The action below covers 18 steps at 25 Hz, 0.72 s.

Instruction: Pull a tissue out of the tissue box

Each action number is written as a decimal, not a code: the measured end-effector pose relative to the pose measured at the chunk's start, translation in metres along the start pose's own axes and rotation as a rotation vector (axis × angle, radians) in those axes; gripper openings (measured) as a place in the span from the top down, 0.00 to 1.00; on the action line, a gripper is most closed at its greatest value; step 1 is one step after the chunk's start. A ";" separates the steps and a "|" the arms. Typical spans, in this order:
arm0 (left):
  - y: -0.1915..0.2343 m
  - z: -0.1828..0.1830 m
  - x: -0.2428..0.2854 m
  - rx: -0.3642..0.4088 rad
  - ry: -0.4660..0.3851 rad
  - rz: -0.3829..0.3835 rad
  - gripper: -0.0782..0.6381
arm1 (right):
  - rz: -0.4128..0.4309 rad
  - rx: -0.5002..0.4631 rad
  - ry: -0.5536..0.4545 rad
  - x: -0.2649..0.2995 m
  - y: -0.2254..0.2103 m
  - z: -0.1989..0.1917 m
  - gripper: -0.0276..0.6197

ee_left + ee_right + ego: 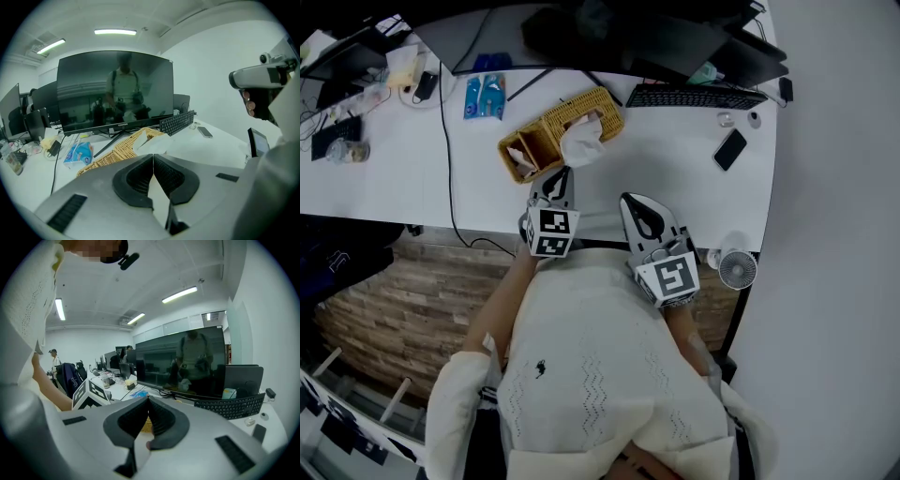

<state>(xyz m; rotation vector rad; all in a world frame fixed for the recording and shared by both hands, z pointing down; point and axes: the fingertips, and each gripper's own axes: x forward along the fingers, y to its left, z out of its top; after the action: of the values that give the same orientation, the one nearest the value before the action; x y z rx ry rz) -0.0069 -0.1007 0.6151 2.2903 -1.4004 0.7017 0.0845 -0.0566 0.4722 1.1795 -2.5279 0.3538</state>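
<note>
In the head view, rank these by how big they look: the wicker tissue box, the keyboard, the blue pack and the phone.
1. wicker tissue box
2. keyboard, longer but much thinner
3. blue pack
4. phone
All four lie on the same desk, so nearness to the camera hardly skews the order.

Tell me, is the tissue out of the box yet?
Not yet. Nothing looks done: the tissue pokes up from the wicker tissue box on the desk. Nothing is in hand: the left gripper and right gripper are both shut and empty, and neither touches the tissue. Left to do: reach forward, open a gripper, pinch the tissue and pull it free.
</note>
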 end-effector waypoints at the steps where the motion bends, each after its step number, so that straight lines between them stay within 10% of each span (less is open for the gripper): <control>1: 0.000 0.002 0.000 0.002 -0.005 0.004 0.87 | 0.003 -0.001 0.000 0.000 0.000 0.000 0.96; 18: 0.001 -0.001 -0.009 -0.027 -0.020 0.049 0.87 | 0.062 -0.018 -0.006 0.004 -0.001 -0.002 0.96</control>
<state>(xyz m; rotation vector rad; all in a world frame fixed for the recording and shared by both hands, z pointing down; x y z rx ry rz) -0.0111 -0.0941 0.6102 2.2549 -1.4704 0.6719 0.0835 -0.0592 0.4751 1.0993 -2.5717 0.3422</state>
